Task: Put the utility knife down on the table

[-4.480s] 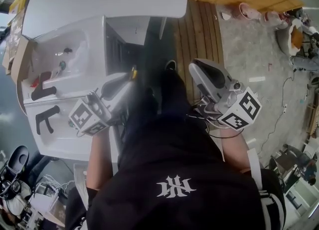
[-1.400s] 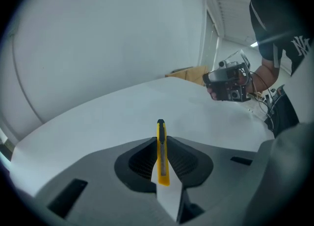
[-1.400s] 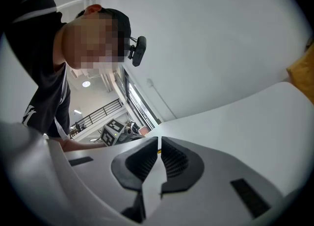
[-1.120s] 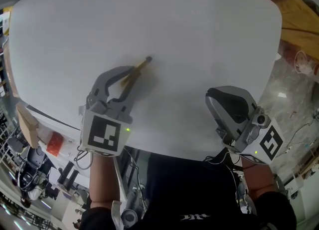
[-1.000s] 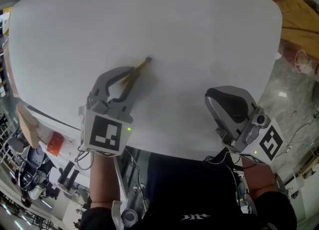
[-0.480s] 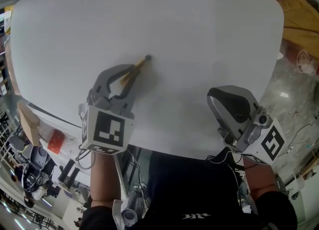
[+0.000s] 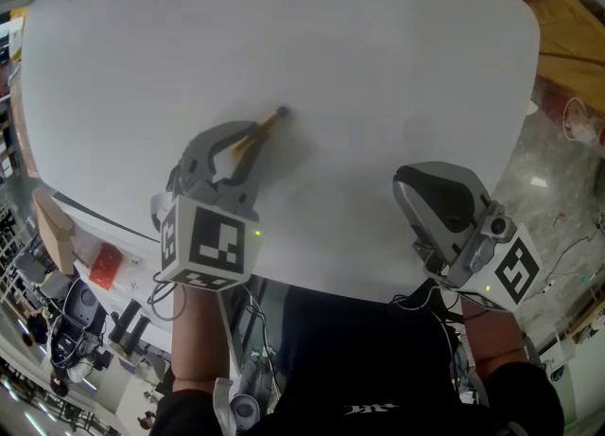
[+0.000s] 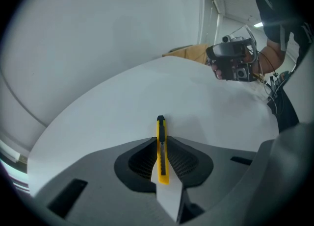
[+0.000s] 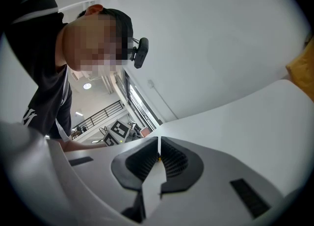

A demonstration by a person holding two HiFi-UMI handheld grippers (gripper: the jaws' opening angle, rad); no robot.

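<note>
A yellow utility knife [image 7: 266,126] [image 8: 160,131] with a black slider sticks forward from my left gripper [image 7: 248,144] [image 8: 161,146], which is shut on its rear half. The knife's tip hangs just above the white table [image 7: 312,37], left of centre; I cannot tell whether it touches. My right gripper [image 7: 423,175] [image 9: 158,147] hovers over the table's near right edge, shut with nothing between its jaws. In the left gripper view the right gripper [image 8: 232,62] shows far off on the right.
The round white table [image 8: 122,97] fills most of the head view. Off its left edge lie a cardboard box [image 7: 52,226], a red item [image 7: 102,269] and floor clutter. A wooden platform [image 7: 572,32] and a pot [image 7: 579,120] lie to the right.
Since 4.5 s ago the view went from a sink and floor to the white table. In the last second the left gripper's rear has swung slightly right; the knife tip stays put.
</note>
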